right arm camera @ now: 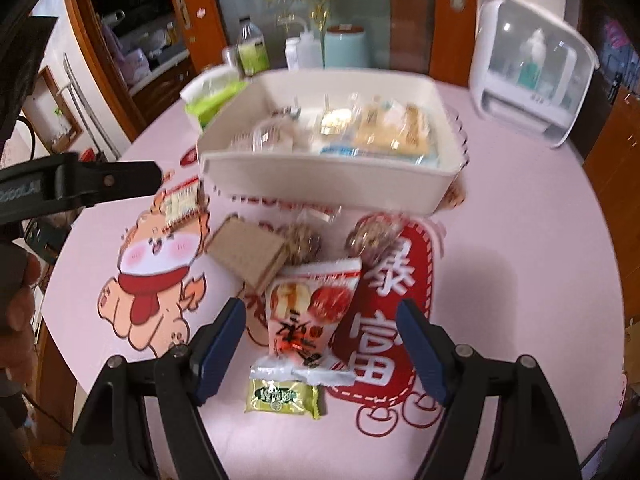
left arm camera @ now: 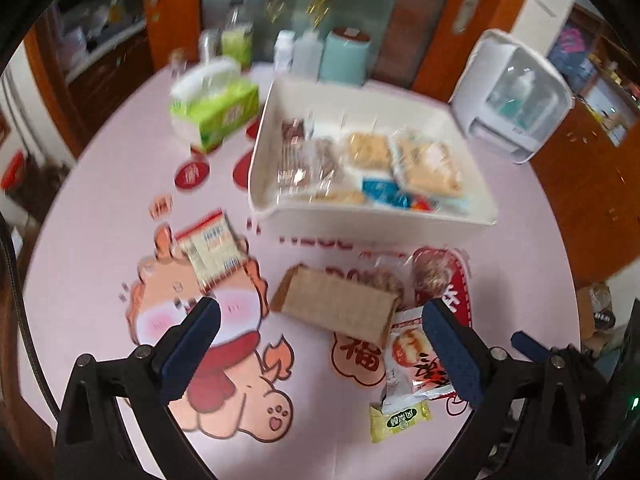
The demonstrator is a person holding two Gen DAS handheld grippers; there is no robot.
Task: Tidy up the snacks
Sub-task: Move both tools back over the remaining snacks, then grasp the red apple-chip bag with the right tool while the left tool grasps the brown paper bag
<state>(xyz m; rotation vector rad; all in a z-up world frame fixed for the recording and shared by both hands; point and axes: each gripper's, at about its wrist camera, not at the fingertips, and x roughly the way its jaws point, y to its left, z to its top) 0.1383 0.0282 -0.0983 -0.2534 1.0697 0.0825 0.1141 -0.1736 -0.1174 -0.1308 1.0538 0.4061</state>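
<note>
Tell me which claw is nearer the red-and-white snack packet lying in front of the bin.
Right. The right claw hangs open directly over the red-and-white snack packet, which sits between its fingers in the right wrist view. The left claw is open off to the packet's left, nearer the cardboard box.

A round table (right arm camera: 520, 216) under a pink cloth printed with a cartoon pig and red characters carries a white bin (right arm camera: 320, 184) of snacks. In front of it lie a brown box (right arm camera: 250, 250), two round cakes (right arm camera: 372, 236), a red packet (right arm camera: 308, 308), a green packet (right arm camera: 282, 396) and a striped packet (left arm camera: 212, 250). A tissue pack (left arm camera: 214, 110), bottles (left arm camera: 240, 36) and a white appliance (left arm camera: 516, 96) stand behind.
</note>
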